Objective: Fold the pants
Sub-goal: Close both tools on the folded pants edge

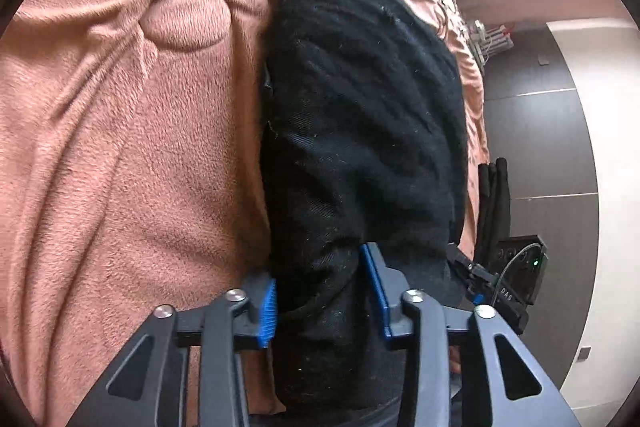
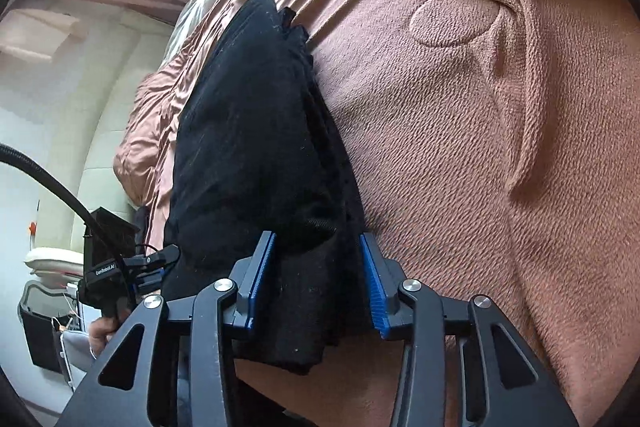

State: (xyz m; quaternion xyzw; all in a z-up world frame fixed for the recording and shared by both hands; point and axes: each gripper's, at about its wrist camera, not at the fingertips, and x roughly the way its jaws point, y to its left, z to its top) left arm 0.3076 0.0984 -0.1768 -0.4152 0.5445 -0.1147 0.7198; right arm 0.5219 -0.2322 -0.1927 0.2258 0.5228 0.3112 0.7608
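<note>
Left wrist view: black pants [image 1: 360,115] folded into a thick bundle on a bed under a pink blanket [image 1: 120,131].
Left tongs [image 1: 324,291] and right tongs [image 2: 316,283] each clench its near end at 6 o'clock; dark floor [image 1: 540,147] at 3 o'clock.

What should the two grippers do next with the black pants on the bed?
Probably let go and back away. The black pants already lie in a thick folded bundle on the pink blanket, with its near end between the pads of the left hand-held gripper and the right hand-held gripper.
</note>
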